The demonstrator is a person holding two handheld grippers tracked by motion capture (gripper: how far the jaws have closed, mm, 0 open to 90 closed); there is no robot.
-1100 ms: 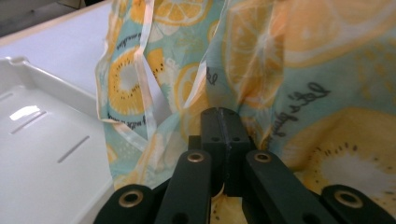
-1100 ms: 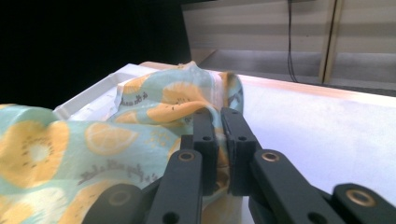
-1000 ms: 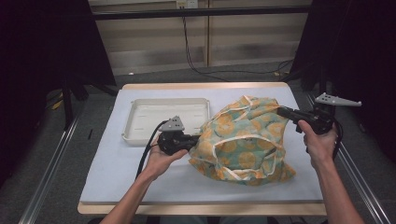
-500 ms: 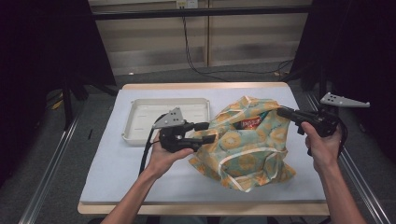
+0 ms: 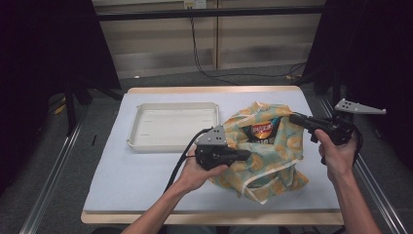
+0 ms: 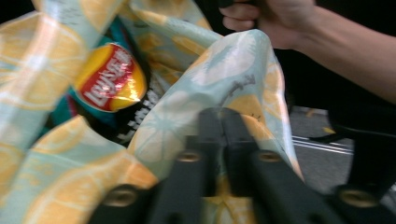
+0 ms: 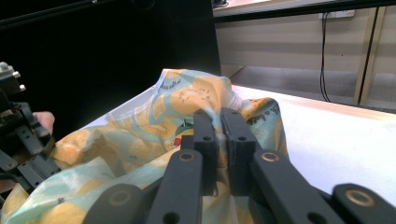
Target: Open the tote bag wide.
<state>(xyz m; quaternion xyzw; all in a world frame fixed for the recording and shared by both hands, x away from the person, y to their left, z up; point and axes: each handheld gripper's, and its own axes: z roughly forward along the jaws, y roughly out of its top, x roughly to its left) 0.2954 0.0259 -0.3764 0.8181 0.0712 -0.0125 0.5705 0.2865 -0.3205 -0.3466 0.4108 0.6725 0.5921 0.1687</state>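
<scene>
A cloth bag (image 5: 272, 161) printed with yellow citrus slices lies on the right half of the table. Its mouth is held apart, and a chips packet (image 5: 262, 130) with a red and yellow logo shows inside. My left gripper (image 5: 248, 154) is shut on the bag's near-left rim. In the left gripper view the jaws (image 6: 223, 114) pinch the fabric (image 6: 224, 70), with the chips packet (image 6: 109, 79) beyond. My right gripper (image 5: 293, 117) is shut on the far-right rim. The right gripper view shows the jaws (image 7: 218, 116) closed on the cloth (image 7: 187, 100).
An empty white tray (image 5: 136, 127) sits at the back left on the pale blue mat (image 5: 131, 175). The table's wooden edge (image 5: 209, 217) runs along the front. Metal rails flank both sides. The other hand (image 6: 266, 18) appears in the left gripper view.
The left gripper has shifted right with the bag's rim. The bag's mouth has spread apart, so the chips packet now shows inside. The right gripper has barely moved.
</scene>
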